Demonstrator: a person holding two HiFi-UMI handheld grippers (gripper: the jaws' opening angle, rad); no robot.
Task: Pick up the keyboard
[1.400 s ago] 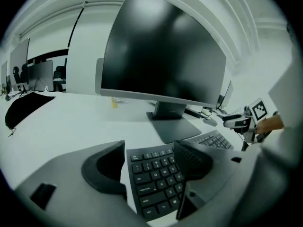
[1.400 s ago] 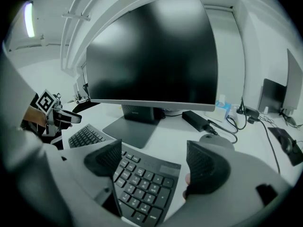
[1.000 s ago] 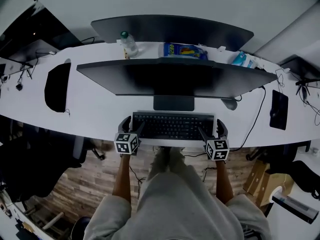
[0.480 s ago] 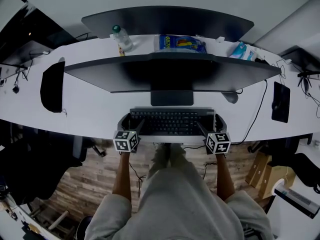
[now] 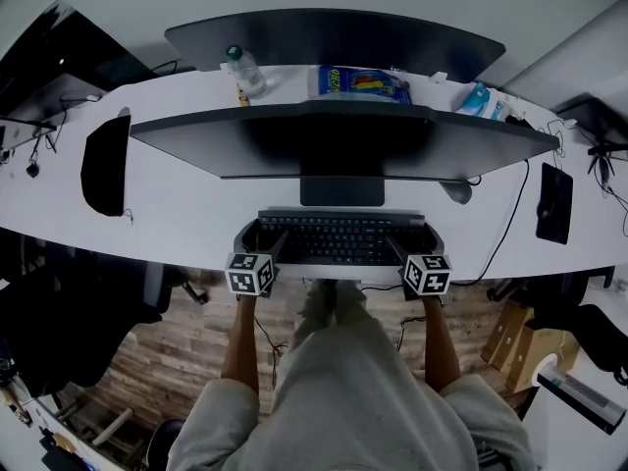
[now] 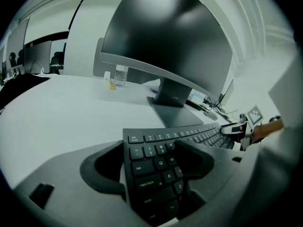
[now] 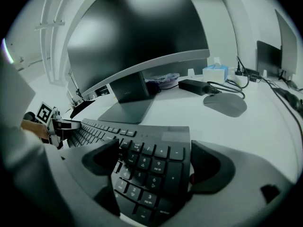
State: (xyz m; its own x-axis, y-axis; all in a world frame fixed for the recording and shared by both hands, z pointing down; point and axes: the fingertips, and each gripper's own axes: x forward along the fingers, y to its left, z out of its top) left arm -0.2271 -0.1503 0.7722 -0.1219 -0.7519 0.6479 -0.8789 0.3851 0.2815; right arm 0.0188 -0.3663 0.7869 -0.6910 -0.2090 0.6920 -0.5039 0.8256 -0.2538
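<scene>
A black keyboard (image 5: pixel 339 238) lies flat on the white desk (image 5: pixel 196 214), in front of the monitor's foot. My left gripper (image 5: pixel 260 235) straddles its left end: one finger is outside the edge, the other over the keys, as the left gripper view shows on the keyboard (image 6: pixel 199 136) between the left gripper (image 6: pixel 151 150) jaws. My right gripper (image 5: pixel 414 238) straddles the right end the same way, its jaws opening wide. In the right gripper view the number-pad end of the keyboard (image 7: pixel 118 129) fills the right gripper (image 7: pixel 155 150) gap. No pad visibly presses.
A wide curved monitor (image 5: pixel 339 140) overhangs the desk just behind the keyboard, on a flat foot (image 5: pixel 340 191). A grey mouse (image 5: pixel 451 192) sits right of the foot. Farther back are a water bottle (image 5: pixel 243 72), a blue packet (image 5: pixel 358 83) and a tissue box (image 5: pixel 481 101). The desk's front edge runs under the grippers.
The right gripper has sunk a little over the keyboard's right end and rolled, its jaws wider. The left gripper has hardly moved. The keyboard still lies on the desk.
</scene>
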